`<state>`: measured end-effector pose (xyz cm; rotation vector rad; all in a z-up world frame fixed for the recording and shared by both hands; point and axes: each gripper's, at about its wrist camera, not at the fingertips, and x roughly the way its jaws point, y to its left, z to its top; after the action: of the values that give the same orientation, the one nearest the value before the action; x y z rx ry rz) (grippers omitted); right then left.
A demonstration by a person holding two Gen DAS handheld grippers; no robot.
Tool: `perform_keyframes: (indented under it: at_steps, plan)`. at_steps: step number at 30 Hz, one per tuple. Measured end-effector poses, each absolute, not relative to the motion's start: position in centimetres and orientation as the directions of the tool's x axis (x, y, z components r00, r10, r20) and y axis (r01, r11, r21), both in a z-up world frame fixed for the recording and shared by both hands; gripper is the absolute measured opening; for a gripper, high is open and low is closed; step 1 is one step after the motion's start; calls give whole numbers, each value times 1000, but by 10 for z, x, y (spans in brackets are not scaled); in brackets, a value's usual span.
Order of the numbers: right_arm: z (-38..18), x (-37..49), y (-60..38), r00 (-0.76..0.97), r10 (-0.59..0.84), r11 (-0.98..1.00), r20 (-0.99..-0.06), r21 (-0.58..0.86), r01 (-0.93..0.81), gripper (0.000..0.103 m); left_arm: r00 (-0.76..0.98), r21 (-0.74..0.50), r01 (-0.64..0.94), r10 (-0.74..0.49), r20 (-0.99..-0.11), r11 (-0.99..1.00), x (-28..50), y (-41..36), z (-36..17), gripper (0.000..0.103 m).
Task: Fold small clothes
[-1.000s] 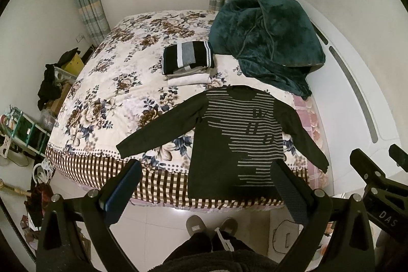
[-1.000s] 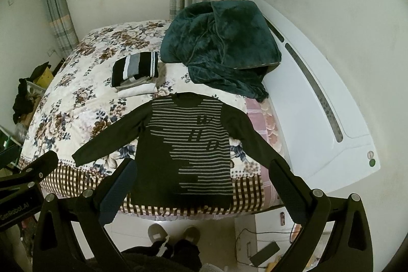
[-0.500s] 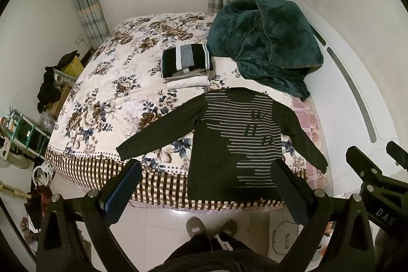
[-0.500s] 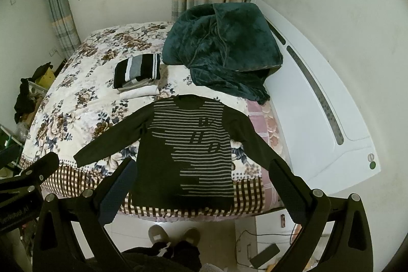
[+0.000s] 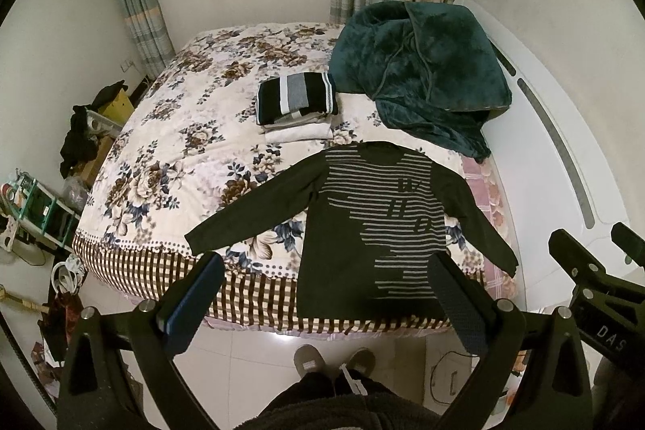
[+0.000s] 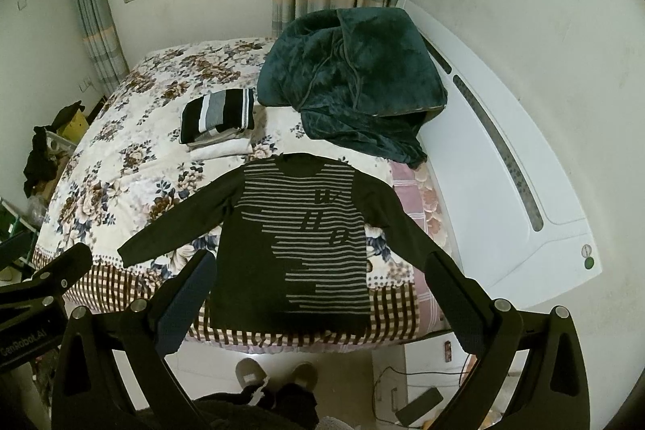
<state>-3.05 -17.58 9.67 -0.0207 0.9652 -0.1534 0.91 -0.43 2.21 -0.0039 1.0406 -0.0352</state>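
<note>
**Dark striped sweater spread flat at the near edge of the bed, both grippers held open above the floor**

The dark sweater (image 5: 375, 228) with pale horizontal stripes lies face up in the lower centre of both views, on the floral bedspread (image 5: 181, 131). Its sleeves angle outward, the collar points toward the top of the frame and the hem hangs just over the checked border at the bed's near edge. Above it, toward the upper middle of the frame, sits a stack of folded clothes (image 5: 296, 107) topped by a black, grey and white striped piece, apart from the sweater's collar. A teal plush blanket (image 5: 423, 75) is heaped in the upper right, close to the white headboard (image 6: 504, 164).

The left gripper (image 5: 326, 293) fills the bottom of the left wrist view, its jaws spread wide and holding nothing. The right gripper (image 6: 318, 293) appears the same way in the right wrist view, jaws wide apart and empty. Neither touches the sweater. At the bottom centre, the person's slippers (image 5: 334, 359) stand on the tiled floor (image 5: 250, 353).
</note>
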Motion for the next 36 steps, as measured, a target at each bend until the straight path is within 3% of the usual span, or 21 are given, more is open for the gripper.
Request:
perform_keyframes:
  at_steps: [22,26,30,33,35,36]
  plan:
    - [86,-19,-184,544,-141,985,-827,-61,162,103,529,6,22,-6,-849,1000,47,-13,21,103]
    - [28,-2,-237,461,-157,955,-873,-15,298,103,528,55,27,33,-848,998,87,-22,-27,103]
    - [-57,2,-324,348,-235,858,-907,-25,513,103,459,70,29,49,-887,997,128,-40,-104,103]
    - [-136,0,-400,264,-217,758,-940,9,653,103,396,114,34,92,-914,993,173,-74,-174,103]
    - [-197,0,-454,213,-201,675,-956,23,737,100,353,162,40,138,-926,986,194,-96,-220,103]
    - [-226,-3,-478,191,-196,633,-962,25,774,93,339,177,41,153,-928,983,196,-101,-235,103]
